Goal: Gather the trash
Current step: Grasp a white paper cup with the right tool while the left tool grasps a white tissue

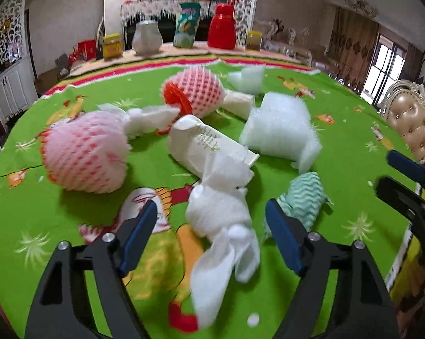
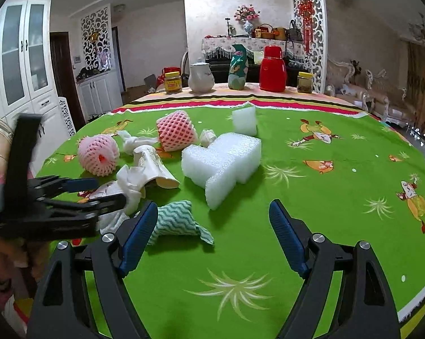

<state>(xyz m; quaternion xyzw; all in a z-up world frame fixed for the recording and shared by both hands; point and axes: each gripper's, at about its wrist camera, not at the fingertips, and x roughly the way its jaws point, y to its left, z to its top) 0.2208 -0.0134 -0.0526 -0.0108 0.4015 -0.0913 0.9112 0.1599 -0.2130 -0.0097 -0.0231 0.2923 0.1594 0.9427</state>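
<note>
Left gripper [image 1: 211,220] low over the green surface [image 1: 339,186], fingers apart either side of a crumpled white tissue [image 1: 220,226], pads not pressing it. Right gripper [image 2: 213,226] just beside it, fingers apart over bare cloth, a teal rag [image 2: 175,220] against the left finger [image 2: 139,234]. Further back on the surface: paper cup [image 1: 206,144], white foam [image 2: 223,161], two pink nets [image 1: 85,155].

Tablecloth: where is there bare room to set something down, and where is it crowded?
The green tablecloth is bare right of the white foam block, out to the table's right edge, and in front of the right hand-held gripper. It is crowded on the left: paper cup, pink foam nets, crumpled tissue, green wavy cloth.
</note>
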